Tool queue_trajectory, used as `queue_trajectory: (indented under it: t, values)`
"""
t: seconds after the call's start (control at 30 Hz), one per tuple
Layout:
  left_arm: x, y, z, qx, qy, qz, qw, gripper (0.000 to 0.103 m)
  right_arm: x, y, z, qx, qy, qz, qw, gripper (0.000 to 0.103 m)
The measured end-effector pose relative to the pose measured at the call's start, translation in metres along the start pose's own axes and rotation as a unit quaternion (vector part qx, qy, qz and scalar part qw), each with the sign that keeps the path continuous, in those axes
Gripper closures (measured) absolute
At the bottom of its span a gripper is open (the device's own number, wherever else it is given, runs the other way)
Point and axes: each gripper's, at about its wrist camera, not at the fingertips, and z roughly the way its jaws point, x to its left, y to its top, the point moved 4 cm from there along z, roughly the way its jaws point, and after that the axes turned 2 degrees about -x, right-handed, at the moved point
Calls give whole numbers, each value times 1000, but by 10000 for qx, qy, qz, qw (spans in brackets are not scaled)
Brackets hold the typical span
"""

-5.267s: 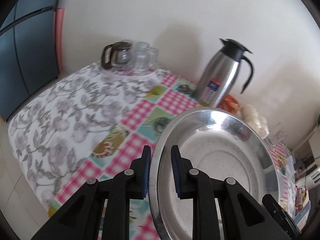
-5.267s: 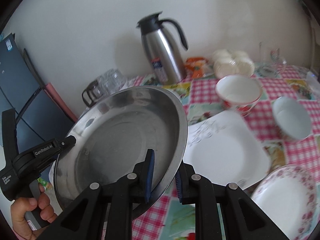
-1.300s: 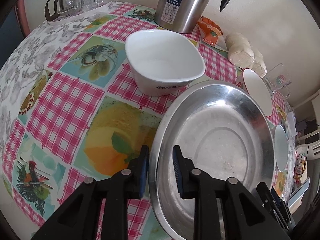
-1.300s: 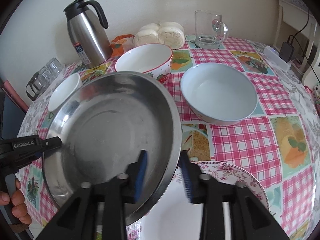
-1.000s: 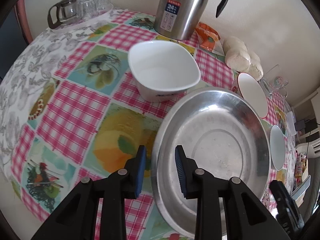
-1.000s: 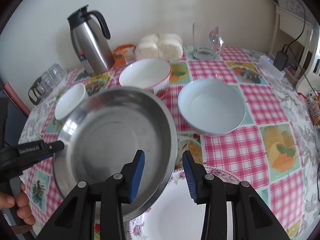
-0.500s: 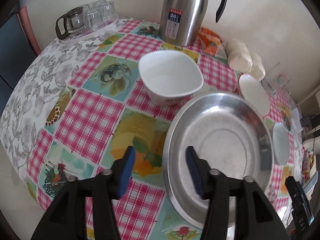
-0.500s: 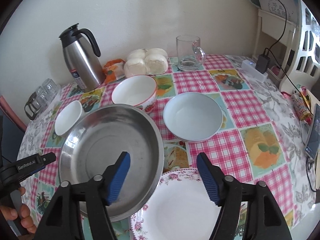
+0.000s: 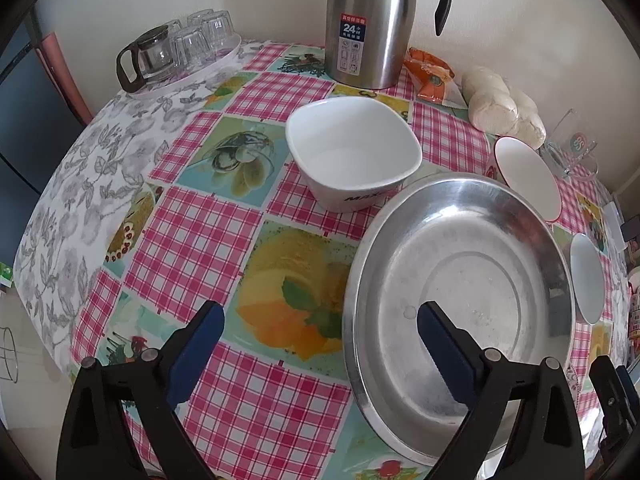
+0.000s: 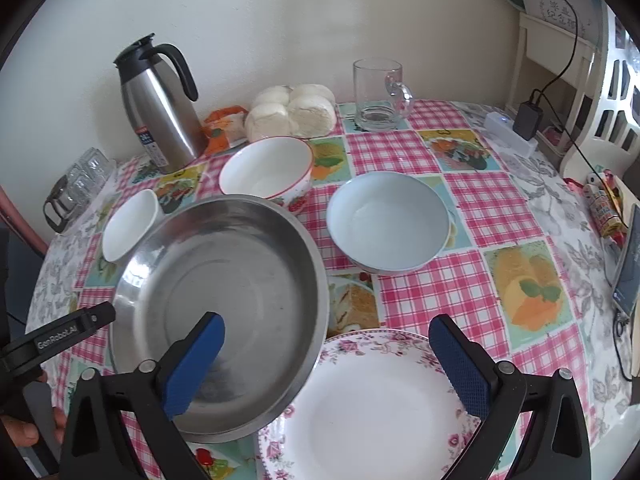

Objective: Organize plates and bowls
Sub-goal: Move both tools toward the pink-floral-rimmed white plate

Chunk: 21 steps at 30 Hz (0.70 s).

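Note:
A large steel plate (image 9: 460, 280) (image 10: 224, 300) lies on the checked tablecloth, its right edge over a floral-rimmed white plate (image 10: 372, 412). My left gripper (image 9: 320, 336) is wide open and empty, straddling the steel plate's left rim from above. My right gripper (image 10: 328, 360) is wide open and empty above the steel plate's right edge and the floral plate. A white square bowl (image 9: 352, 152) (image 10: 128, 224) sits behind the steel plate. A red-rimmed bowl (image 10: 266, 170) (image 9: 528, 178) and a pale blue bowl (image 10: 388, 220) (image 9: 586, 278) stand further back.
A steel thermos (image 9: 368, 20) (image 10: 160, 108), an orange packet (image 9: 430, 76), bagged buns (image 10: 292, 114) and a glass mug (image 10: 378, 96) line the wall. A tray of glasses with a glass pot (image 9: 176, 52) sits far left. A charger and cable (image 10: 528, 120) and a phone (image 10: 628, 268) lie at the right edge.
Both grippers let go of the steel plate, which now rests on the table, opened wide and drew back and up from it.

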Motion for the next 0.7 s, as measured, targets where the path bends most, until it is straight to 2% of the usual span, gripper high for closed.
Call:
queue_trajectory:
  t: [0.13,0.4,0.7]
  values:
    - [-3,1,-2,-81,-92,6,9999,5,1,0,0,-5,21,9,10000,0]
    - [-10,11,-24,-625,-354,39,9974,5,1,4,-8,-144,62,-44,9999,0]
    - [-44,7,-60,-1100,-1168,297,9866,5,-24,9,-27,-433,110,166,9989,0]
